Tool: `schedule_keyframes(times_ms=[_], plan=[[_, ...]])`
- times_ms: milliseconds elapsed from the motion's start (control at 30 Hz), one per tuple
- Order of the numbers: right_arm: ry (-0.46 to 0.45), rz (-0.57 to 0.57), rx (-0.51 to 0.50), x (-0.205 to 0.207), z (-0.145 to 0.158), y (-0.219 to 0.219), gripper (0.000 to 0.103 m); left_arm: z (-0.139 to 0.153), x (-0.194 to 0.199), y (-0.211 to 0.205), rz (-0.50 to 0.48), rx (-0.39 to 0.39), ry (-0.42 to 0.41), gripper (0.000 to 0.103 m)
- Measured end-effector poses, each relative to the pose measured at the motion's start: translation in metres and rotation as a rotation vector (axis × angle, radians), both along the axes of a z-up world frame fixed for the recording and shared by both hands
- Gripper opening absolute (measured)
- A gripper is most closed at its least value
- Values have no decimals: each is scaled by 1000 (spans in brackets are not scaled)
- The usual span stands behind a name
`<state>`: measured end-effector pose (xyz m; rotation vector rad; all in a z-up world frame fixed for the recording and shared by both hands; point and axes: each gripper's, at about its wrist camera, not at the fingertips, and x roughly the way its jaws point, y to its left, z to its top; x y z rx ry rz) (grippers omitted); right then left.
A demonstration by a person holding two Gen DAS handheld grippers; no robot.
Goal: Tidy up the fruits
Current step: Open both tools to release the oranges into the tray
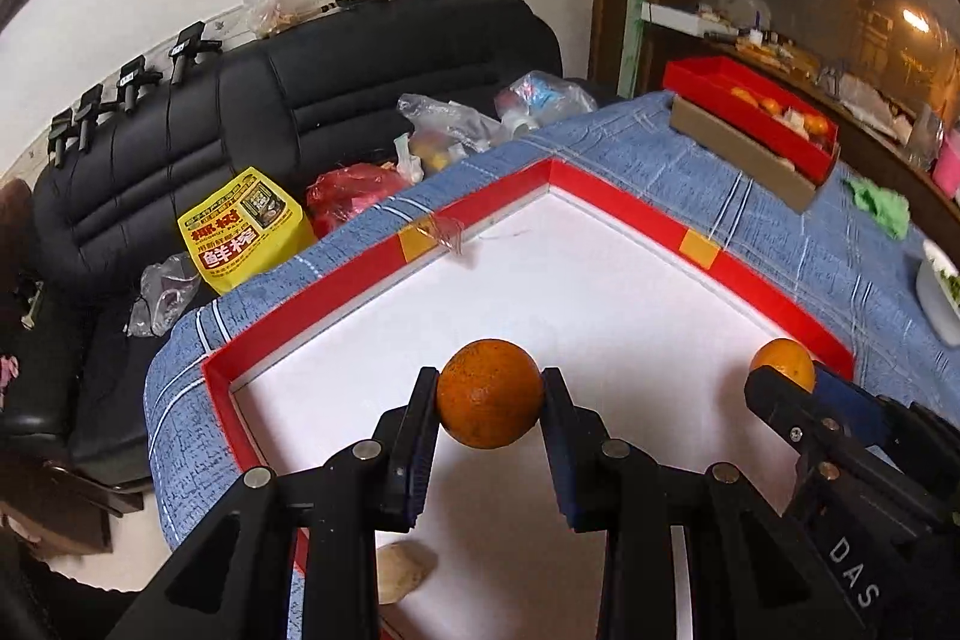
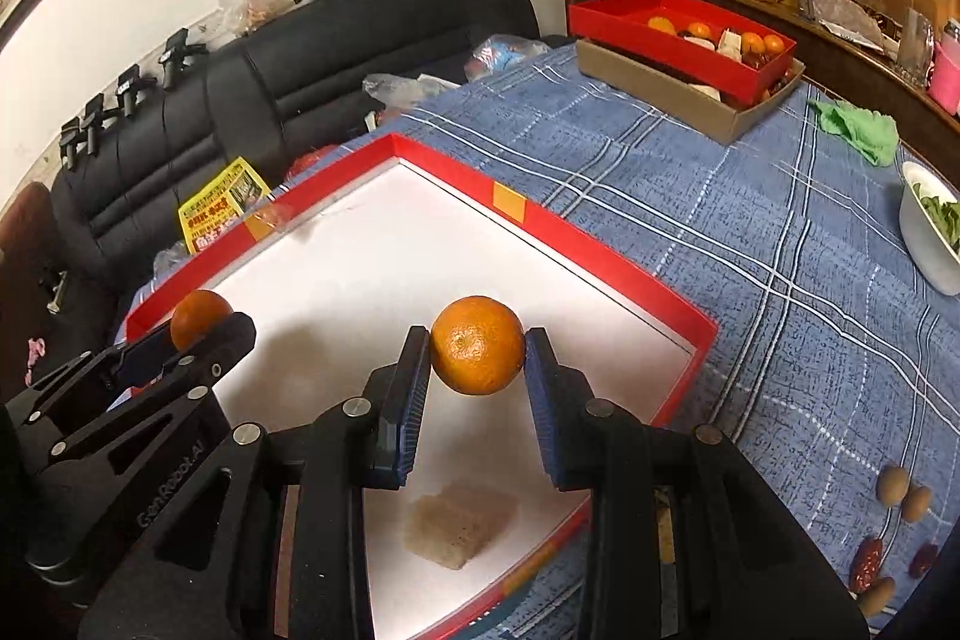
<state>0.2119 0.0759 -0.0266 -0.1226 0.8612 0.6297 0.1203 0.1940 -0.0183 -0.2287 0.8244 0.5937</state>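
Each hand-held gripper carries an orange above a large red-rimmed tray (image 1: 630, 214) (image 2: 576, 238) with a white floor. My left gripper (image 1: 489, 394) is shut on a darker orange (image 1: 489, 391), which also shows at the left of the right wrist view as the darker orange (image 2: 198, 316). The right gripper (image 2: 478, 349) is shut on a brighter orange (image 2: 477, 343); in the left wrist view that orange (image 1: 786, 361) peeks over the right gripper's black finger (image 1: 780, 400). Both fruits hang clear of the tray floor.
A pale crumbly block (image 2: 462, 526) lies on the tray floor near me. On the blue checked cloth (image 2: 750, 196) are a red box of fruit (image 2: 678, 34) on a brown box, a green rag (image 2: 858, 130), a white bowl (image 2: 930, 232), and small brown and red fruits (image 2: 894, 508). A black sofa (image 1: 270, 112) holds bags.
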Motion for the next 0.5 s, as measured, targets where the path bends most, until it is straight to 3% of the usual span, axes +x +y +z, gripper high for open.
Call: schedule_keyframes(times_ms=[100, 133, 200, 267, 500], plan=[[28, 32, -53, 1, -6, 7, 32, -9, 7, -3, -17, -29, 54, 34], [30, 41, -74, 1, -8, 9, 33, -12, 8, -4, -17, -28, 76, 42], [23, 38, -118, 0, -10, 8, 44, -16, 8, -3, -3, -15, 108, 50], [8, 18, -146, -2, -8, 1, 63, -16, 4, -2, -3, -34, 115, 56], [-83, 22, -85, -55, 32, -57, 74, 14, -25, -23, -8, -57, -43, 60]])
